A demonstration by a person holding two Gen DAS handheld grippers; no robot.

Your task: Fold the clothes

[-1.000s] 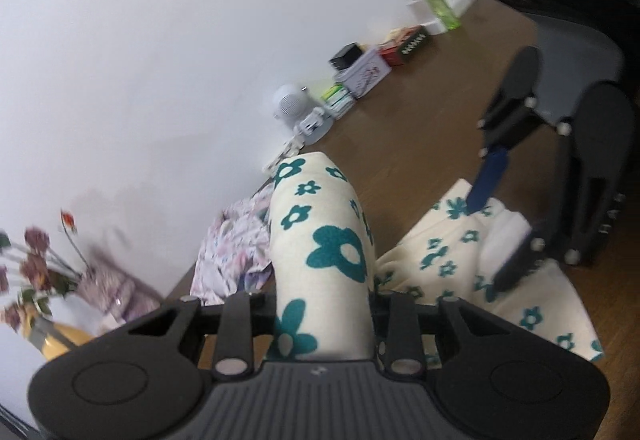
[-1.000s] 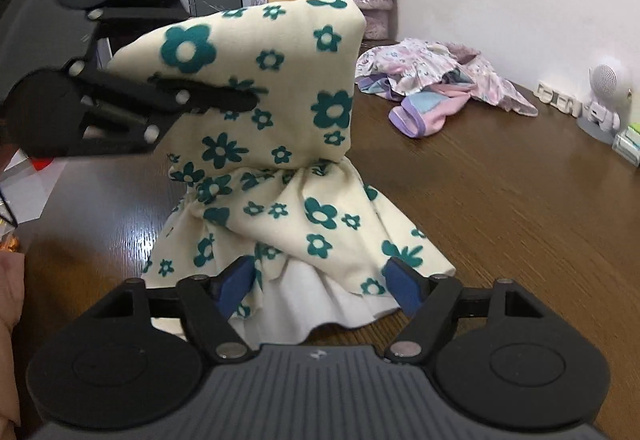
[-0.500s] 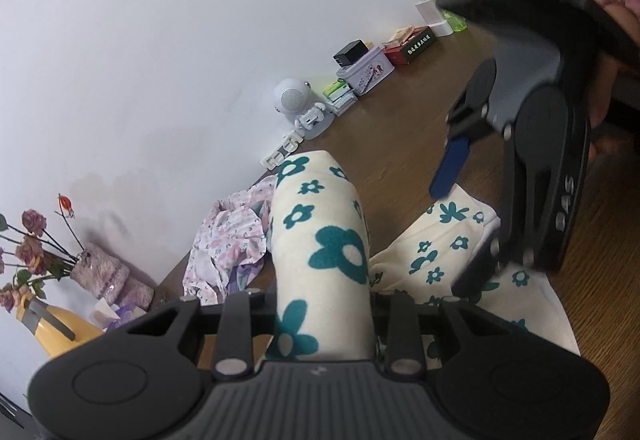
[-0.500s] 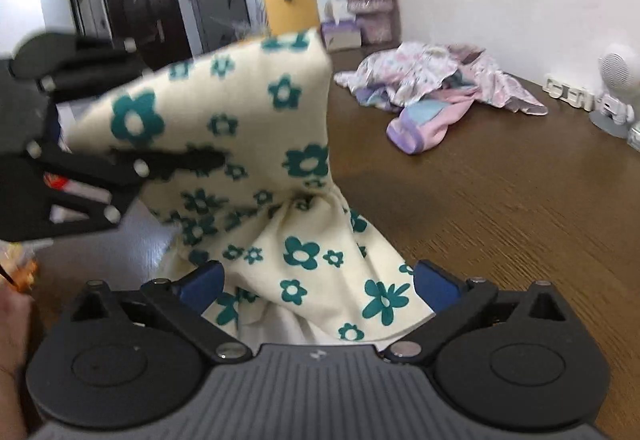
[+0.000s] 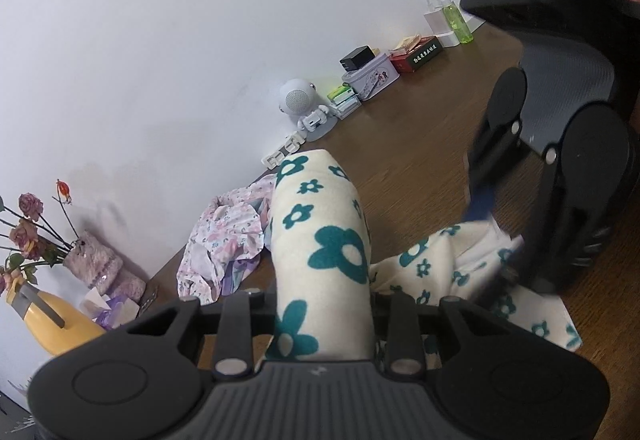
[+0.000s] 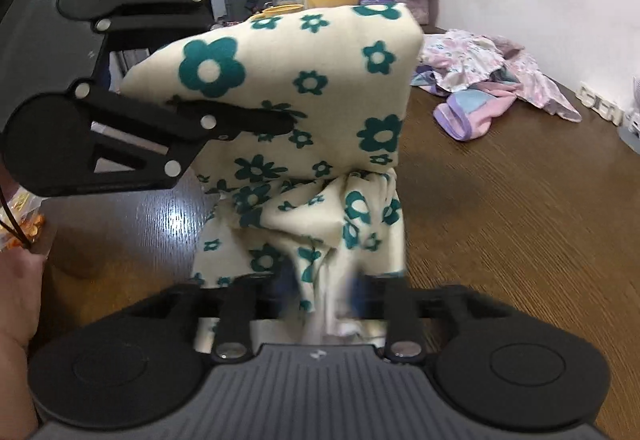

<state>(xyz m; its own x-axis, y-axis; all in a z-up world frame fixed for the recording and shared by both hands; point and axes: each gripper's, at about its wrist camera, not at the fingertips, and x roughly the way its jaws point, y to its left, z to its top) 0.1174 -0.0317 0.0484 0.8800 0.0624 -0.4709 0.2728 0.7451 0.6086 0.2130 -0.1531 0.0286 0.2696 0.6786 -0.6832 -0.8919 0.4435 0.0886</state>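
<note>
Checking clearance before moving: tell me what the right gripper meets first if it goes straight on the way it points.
Most likely the floral garment: its lower folds already lie between the right gripper fingers, whose jaws have just been closing.

The right gripper's fingertips (image 6: 320,290) are smeared by motion blur where the floral cloth (image 6: 320,87) bunches between them. The yellow jug (image 5: 56,324) is cut off by the left wrist view's edge.
</note>
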